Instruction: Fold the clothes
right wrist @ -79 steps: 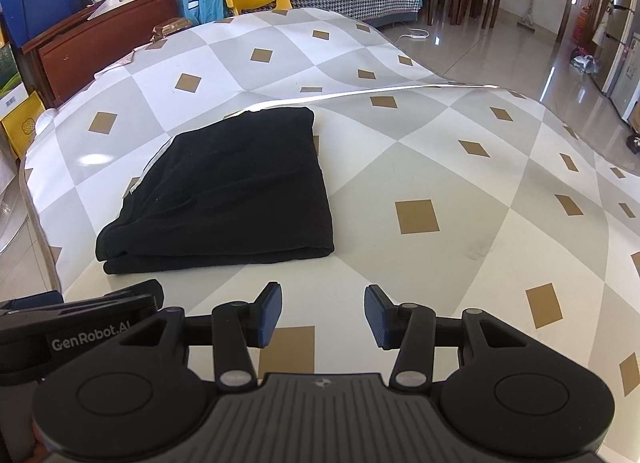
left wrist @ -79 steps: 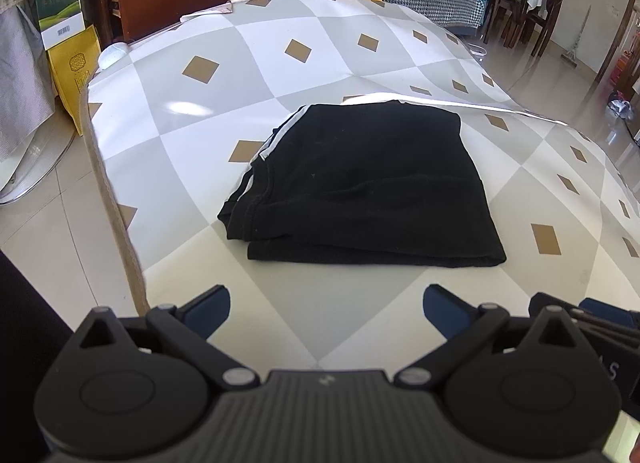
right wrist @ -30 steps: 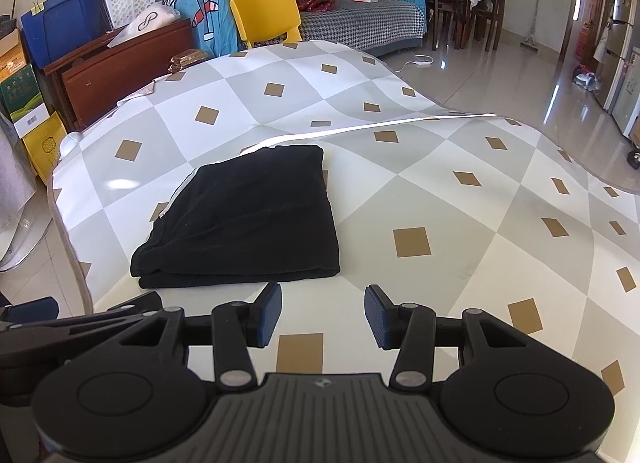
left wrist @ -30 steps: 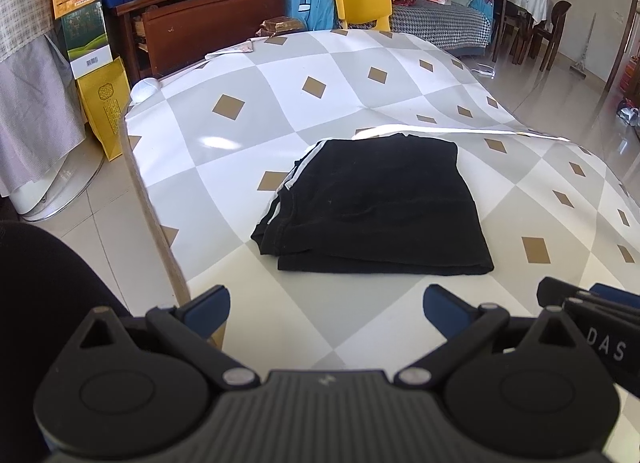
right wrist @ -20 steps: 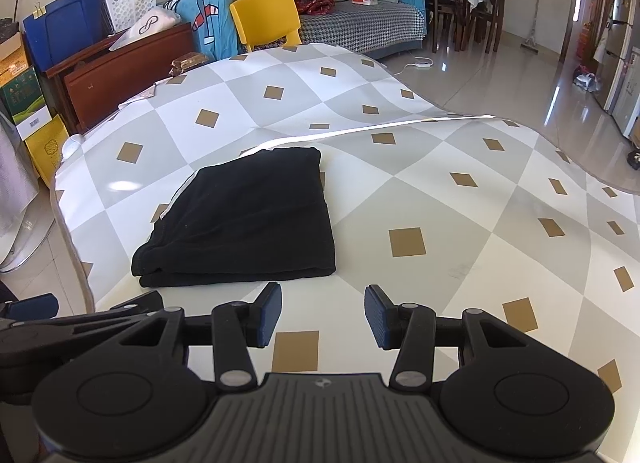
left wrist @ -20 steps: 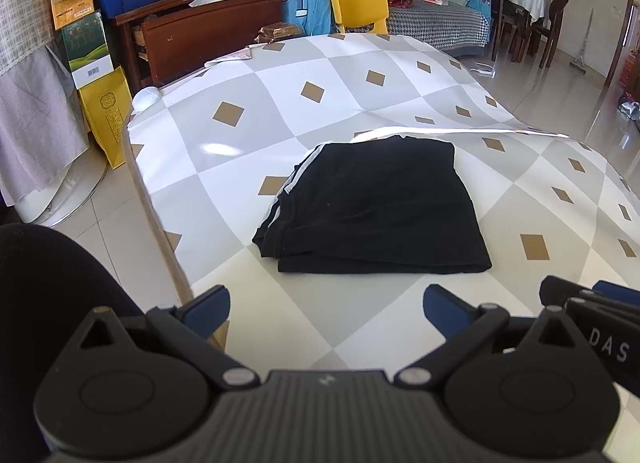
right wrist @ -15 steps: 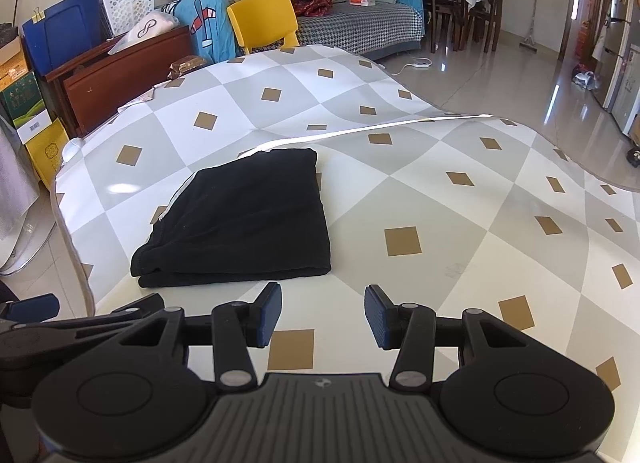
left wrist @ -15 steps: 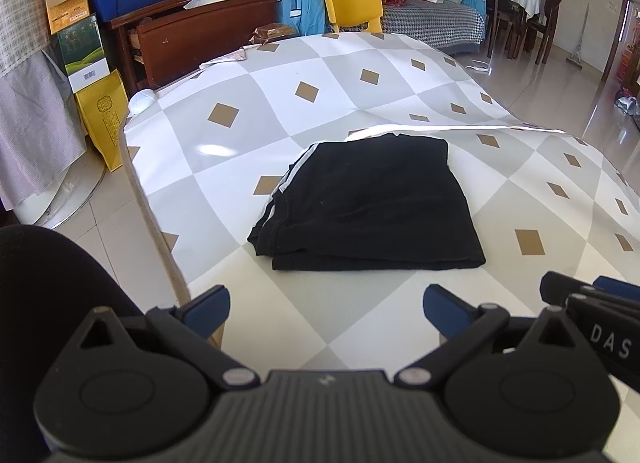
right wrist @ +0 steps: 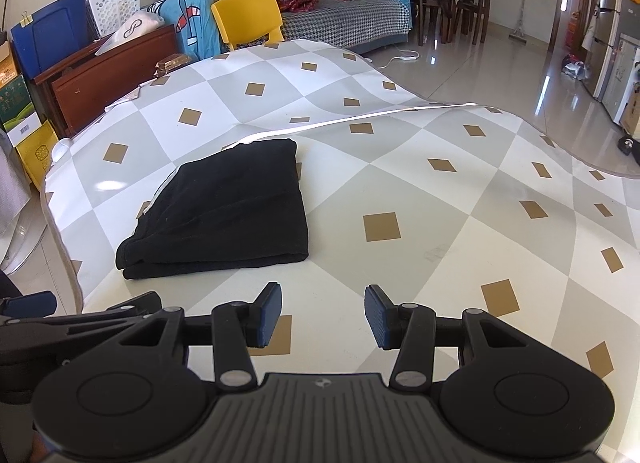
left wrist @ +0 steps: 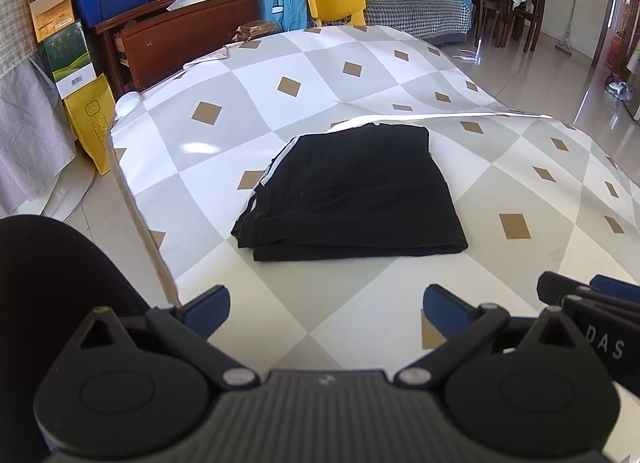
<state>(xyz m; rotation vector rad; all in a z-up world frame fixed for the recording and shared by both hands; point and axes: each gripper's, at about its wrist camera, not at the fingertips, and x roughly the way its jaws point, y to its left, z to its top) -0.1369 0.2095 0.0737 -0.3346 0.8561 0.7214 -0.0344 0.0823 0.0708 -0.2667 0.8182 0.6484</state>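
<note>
Nearest the cameras, both pairs of tongs hang over the near edge of the table, empty and clear of any cloth. The left tongs (left wrist: 326, 305) stand with their blue-tipped jaws spread wide, nothing between them; the right tongs (right wrist: 322, 315) are parted more narrowly, also holding nothing, with only bare table showing in the gap. Just beyond them lies the black garment with thin white side stripes (left wrist: 352, 191), folded into a compact, roughly rectangular stack on the table covered in a glossy grey-and-white diamond-patterned sheet with tan squares (right wrist: 440, 199). It sits toward the left near part of the table, its layered edges facing near and left, its top flat and smooth. Judging by that tidy shape and the empty tongs held back from it, the folding of this piece looks finished or very nearly so; no other loose garment shows on the table. Farther off stand a yellow plastic chair (right wrist: 248, 19) and a cluttered room, with clothes heaped on a distant sofa.
</note>
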